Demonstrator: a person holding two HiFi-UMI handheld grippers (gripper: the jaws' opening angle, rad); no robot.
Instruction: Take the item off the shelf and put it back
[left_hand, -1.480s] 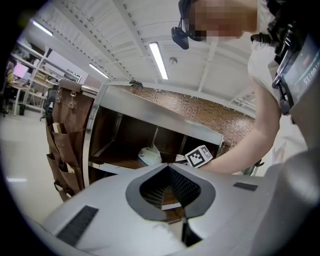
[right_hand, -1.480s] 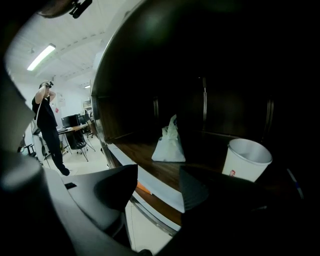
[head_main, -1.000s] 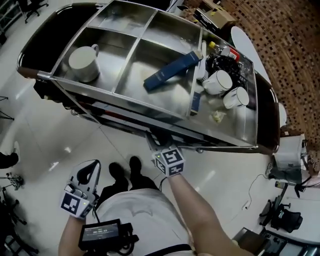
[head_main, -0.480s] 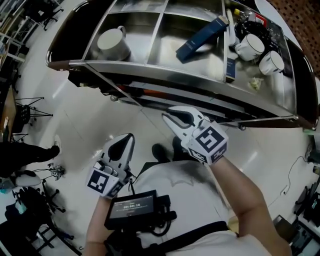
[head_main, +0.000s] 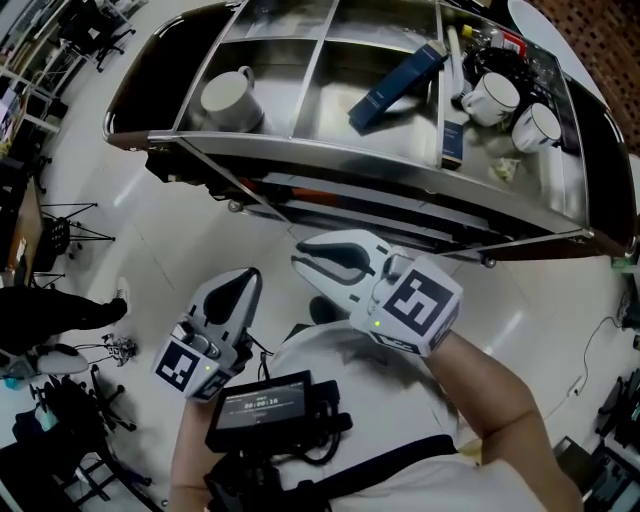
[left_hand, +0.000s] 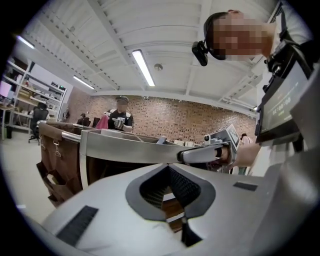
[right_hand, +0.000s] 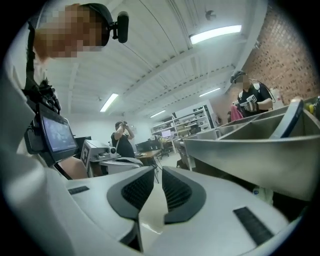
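Head view: the blue box lies tilted in the middle compartment of the steel shelf, one end against the right divider. Both grippers are well clear of the shelf's front edge. The left gripper has its jaws together and empty. The right gripper has its jaws slightly apart, closing on nothing.

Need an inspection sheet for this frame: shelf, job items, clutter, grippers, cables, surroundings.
surface: steel compartment shelf, over a glossy floor.
job's things: long blue box leaning in the middle compartment, untouched.
clutter: white mug in the left compartment; two more mugs, small blue box and crumpled paper at right.
grippers: left gripper jaws together, empty; right gripper jaws closing, narrow gap, nothing between.
cables: nothing seen.
surroundings: tripod; bystander before a brick wall.
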